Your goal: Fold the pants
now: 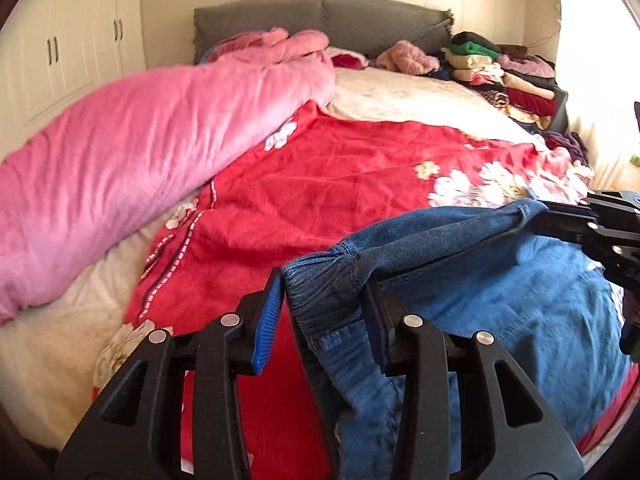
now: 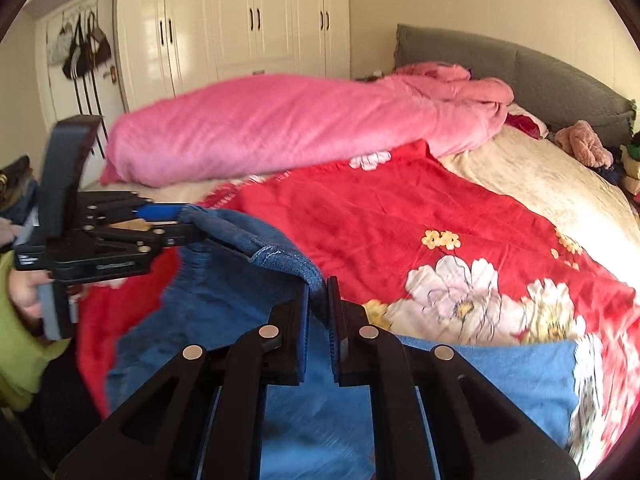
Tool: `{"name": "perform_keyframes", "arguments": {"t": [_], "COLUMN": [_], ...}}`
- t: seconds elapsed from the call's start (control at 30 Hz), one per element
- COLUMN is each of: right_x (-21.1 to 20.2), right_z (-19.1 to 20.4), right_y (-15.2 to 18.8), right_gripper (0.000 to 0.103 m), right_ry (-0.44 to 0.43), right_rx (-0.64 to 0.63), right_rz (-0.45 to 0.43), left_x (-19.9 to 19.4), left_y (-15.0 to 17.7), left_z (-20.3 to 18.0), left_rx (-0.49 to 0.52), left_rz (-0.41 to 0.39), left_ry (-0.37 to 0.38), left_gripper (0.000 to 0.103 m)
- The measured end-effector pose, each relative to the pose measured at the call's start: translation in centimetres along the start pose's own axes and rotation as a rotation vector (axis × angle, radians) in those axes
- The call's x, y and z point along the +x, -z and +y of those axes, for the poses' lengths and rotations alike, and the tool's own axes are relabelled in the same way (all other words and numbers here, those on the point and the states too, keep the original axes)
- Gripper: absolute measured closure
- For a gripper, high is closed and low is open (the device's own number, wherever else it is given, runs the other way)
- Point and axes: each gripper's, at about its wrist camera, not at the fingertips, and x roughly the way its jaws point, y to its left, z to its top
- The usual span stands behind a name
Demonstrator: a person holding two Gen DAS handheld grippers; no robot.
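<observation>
Blue denim pants [image 1: 460, 248] hang lifted over the red floral blanket, their waistband stretched between both grippers. My left gripper [image 1: 323, 284] sits at the bottom of the left wrist view, its blue pads shut on a thick bunched part of the waistband. At that view's right edge, my right gripper [image 1: 536, 216] pinches the other end of the band. In the right wrist view my right gripper [image 2: 319, 286] is shut tight on the denim edge of the pants [image 2: 248, 236]. My left gripper [image 2: 180, 220] holds the far end at the left. The legs hang down, blurred.
A red floral blanket [image 1: 340, 184] covers the bed, with a rolled pink quilt [image 1: 140, 152] along its left side. A pile of folded clothes [image 1: 512, 76] lies by the grey headboard [image 2: 520, 64]. White wardrobes [image 2: 248, 20] stand behind. A hand in a green sleeve [image 2: 16, 340] grips the left tool.
</observation>
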Motion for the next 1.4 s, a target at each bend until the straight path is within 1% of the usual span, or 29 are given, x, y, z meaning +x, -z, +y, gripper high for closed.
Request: {"name": "perform_keyframes", "arguments": {"t": [0.07, 0.13, 0.33, 0.47, 0.6, 0.7, 0.8, 0.97, 1.1, 1.17, 1.27, 1.37, 1.4], "right_x": [-2.0, -3.3, -6.1, -6.8, -6.4, -5.9, -5.2, -4.4, -3.9, -3.5, -2.7, -2.8, -2.9], "right_z": [1.2, 2.3, 4.9, 6.8, 9.3, 10.6, 11.4, 11.8, 12.0, 12.0, 12.2, 12.2, 12.1], "right_y": [1.2, 2.5, 6.2, 8.7, 10.9, 12.0, 12.8, 13.4, 13.7, 13.6, 13.9, 14.1, 14.1], "right_gripper": [0.095, 0.095, 0.095, 0.095, 0.095, 0.095, 0.095, 0.095, 0.095, 0.095, 0.095, 0.094, 0.092], "right_ry": [-0.012, -0.032, -0.083, -0.107, -0.135, -0.151, -0.163, -0.171, -0.177, -0.184, -0.187, -0.185, -0.193], "right_rx": [-0.006, 0.003, 0.028, 0.007, -0.032, -0.053, -0.064, -0.054, -0.056, -0.046, -0.028, -0.026, -0.018], "right_rz": [-0.021, -0.023, 0.008, 0.062, 0.121, 0.146, 0.175, 0.211, 0.220, 0.226, 0.250, 0.255, 0.256], "left_x": [-1.3, -2.8, -6.2, -6.7, -6.2, -5.8, -6.1, -6.9, -9.2, -9.9, -9.3, -7.0, -6.2], "left_y": [0.7, 1.8, 5.5, 8.1, 10.3, 11.4, 12.2, 12.8, 12.2, 11.3, 10.3, 10.3, 10.5], "left_z": [-0.5, -0.9, -2.6, -3.0, -2.8, -2.4, -2.0, -0.8, 0.2, -0.7, -2.9, -5.9, -6.2], "left_rx": [0.020, 0.032, 0.082, 0.091, 0.075, 0.061, 0.042, 0.010, -0.041, -0.031, 0.007, 0.084, 0.098], "left_rz": [-0.014, -0.021, -0.025, 0.026, 0.095, 0.131, 0.151, 0.162, 0.114, 0.089, 0.094, 0.150, 0.169], "left_ry": [0.006, 0.018, 0.023, 0.049, 0.050, 0.041, 0.038, 0.000, -0.007, 0.021, 0.070, 0.095, 0.088], "left_gripper": [0.073, 0.073, 0.073, 0.074, 0.074, 0.074, 0.074, 0.074, 0.074, 0.074, 0.074, 0.074, 0.074]}}
